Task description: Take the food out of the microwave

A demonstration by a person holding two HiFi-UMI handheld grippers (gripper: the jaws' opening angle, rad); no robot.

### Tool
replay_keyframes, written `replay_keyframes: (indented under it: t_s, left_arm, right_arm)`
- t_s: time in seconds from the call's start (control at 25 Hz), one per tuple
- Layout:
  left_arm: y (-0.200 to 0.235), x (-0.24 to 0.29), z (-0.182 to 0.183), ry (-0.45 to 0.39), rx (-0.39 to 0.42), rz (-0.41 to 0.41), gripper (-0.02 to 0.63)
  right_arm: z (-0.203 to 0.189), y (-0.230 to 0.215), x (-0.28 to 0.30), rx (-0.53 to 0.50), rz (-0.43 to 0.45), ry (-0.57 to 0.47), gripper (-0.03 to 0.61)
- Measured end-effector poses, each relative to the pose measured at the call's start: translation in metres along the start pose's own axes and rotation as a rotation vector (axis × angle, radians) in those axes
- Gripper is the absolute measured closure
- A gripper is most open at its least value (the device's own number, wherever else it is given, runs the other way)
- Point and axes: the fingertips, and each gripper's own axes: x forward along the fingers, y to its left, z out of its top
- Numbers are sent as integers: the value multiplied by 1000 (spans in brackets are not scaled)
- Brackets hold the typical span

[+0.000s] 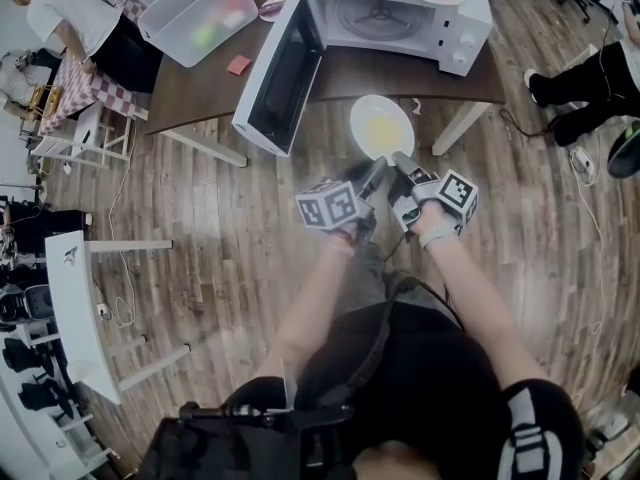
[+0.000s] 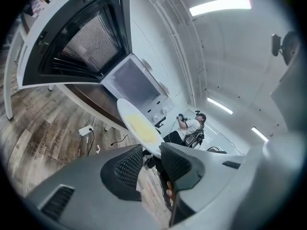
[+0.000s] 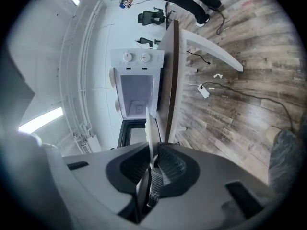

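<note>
- Looking down from the head view, a white microwave (image 1: 400, 18) sits on a dark brown worktop (image 1: 210, 83). Its door (image 1: 285, 73) is swung wide to the left and juts past the worktop's front edge.
- Open wooden floor (image 1: 200, 228) lies between the person and the worktop. The door's free end is near the plate's left side, and a white worktop leg (image 1: 460, 128) slants down on its right.
- A round white plate (image 1: 381, 126) is outside the microwave, held in the air just in front of the worktop edge, above the floor. Flat, pale yellow food (image 1: 383, 131) covers its middle.
- The left claw (image 1: 372, 176) and right claw (image 1: 400, 163) sit side by side at the plate's near rim, each closed on it.
- In the left gripper view, the plate (image 2: 139, 126) tilts away from the left claw (image 2: 151, 152), its rim caught between dark ribbed pads.
- In the right gripper view, the plate (image 3: 150, 128) shows edge-on as a thin white line, pinched by the nearly closed right claw (image 3: 152, 164), with the microwave's bare pale cavity (image 3: 136, 87) beyond.
</note>
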Motion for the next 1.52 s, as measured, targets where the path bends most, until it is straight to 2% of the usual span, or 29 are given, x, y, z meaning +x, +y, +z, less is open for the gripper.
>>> replay_keyframes:
  t_s: [0.4, 1.52]
  left_arm:
    - [-19, -22, -26, -1, 4, 0, 497]
    - [-56, -59, -94, 9, 6, -10, 495]
  right_arm:
    - [-18, -7, -33, 18, 7, 2, 532]
    - [-49, -32, -109, -23, -13, 33, 534]
